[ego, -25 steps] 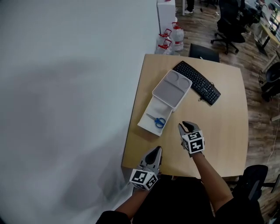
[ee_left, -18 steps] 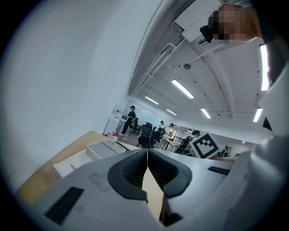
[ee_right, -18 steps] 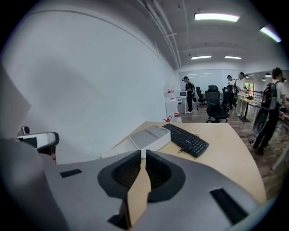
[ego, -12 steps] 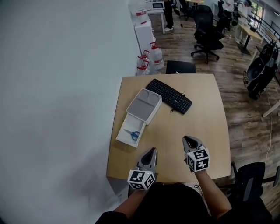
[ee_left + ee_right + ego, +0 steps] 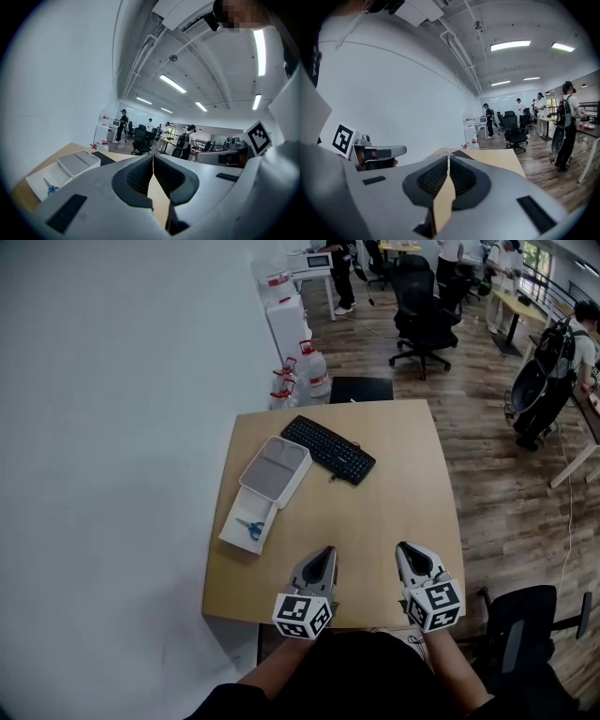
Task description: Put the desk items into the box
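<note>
A white box (image 5: pixel 242 533) lies open at the left edge of the wooden table (image 5: pixel 394 493), with blue-handled scissors (image 5: pixel 249 528) inside it. Its grey-topped lid (image 5: pixel 275 470) rests across the box's far end. A black keyboard (image 5: pixel 328 449) lies beyond the lid. My left gripper (image 5: pixel 323 555) and right gripper (image 5: pixel 407 551) hover side by side over the table's near edge, both shut and holding nothing. In the left gripper view the box (image 5: pixel 40 180), scissors (image 5: pixel 49 188), lid (image 5: pixel 78 162) and keyboard (image 5: pixel 104 158) lie far ahead at the left.
A white wall runs along the table's left side. Water jugs (image 5: pixel 298 374) and a black case (image 5: pixel 360 389) stand beyond the far edge. Office chairs (image 5: pixel 424 320) and people are further back. A black chair (image 5: pixel 523 624) stands at the near right.
The view has pulled back, so the table and box look smaller and farther. My right gripper has drawn back to the near edge beside the left one, and its jaws have closed.
</note>
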The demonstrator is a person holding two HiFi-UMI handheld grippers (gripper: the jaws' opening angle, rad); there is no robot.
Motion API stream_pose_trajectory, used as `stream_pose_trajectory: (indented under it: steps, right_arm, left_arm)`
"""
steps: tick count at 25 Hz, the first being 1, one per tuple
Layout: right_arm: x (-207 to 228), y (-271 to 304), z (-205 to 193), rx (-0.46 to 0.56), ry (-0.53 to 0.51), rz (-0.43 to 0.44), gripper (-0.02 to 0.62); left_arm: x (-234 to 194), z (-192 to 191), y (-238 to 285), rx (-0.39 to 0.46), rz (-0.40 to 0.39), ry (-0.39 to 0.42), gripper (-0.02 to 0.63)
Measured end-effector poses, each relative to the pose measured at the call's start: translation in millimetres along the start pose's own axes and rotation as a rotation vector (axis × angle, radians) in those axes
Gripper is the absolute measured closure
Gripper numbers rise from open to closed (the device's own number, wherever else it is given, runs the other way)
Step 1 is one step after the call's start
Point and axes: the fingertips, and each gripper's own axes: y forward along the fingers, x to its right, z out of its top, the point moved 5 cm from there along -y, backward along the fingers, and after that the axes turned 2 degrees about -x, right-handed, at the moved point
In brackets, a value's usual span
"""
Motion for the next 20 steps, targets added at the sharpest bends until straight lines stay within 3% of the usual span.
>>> stream_pose_trajectory:
  steps: [9,20]
  right_arm:
    - [37.0,-40.9,-1.1,0.073,-0.047,-0.037,0.535]
    - [35.9,-54.3,-11.4,0.080,-0.067,-0.023,0.535]
  left_arm:
    - [50.2,-5.7,4.9,0.030,0.028,0.035,0.591]
    - [60.6,-22.7,-8.4,0.018,0.108,0.041,0.591]
